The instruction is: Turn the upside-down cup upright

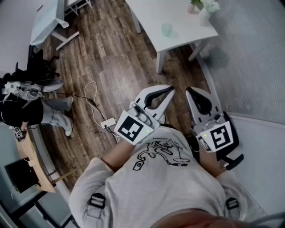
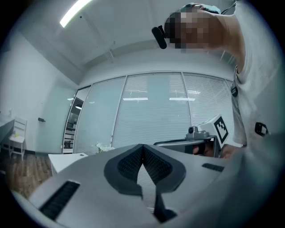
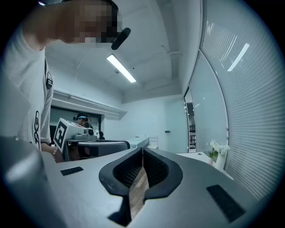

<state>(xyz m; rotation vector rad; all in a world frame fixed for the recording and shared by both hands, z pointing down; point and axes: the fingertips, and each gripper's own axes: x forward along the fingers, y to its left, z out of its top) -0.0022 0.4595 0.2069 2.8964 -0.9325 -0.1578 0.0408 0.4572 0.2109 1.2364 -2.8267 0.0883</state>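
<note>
Cup (image 1: 166, 29) is seen on the white table (image 1: 147, 17); whether it is mouth-up or mouth-down cannot be told at this size. A vase with flowers (image 1: 205, 10) is set toward the table's right corner, apart from the cup. Wooden floor (image 1: 111, 58) lies between the table and the person. Both tools are held level just in front of the person's chest, well apart from the table. Left tool (image 1: 167, 92): jaws pressed together, nothing gripped. Right tool (image 1: 192, 92): jaws closed tip to tip, nothing held. A power strip (image 1: 108, 122) with cable lies on the floor beside the left tool.
</note>
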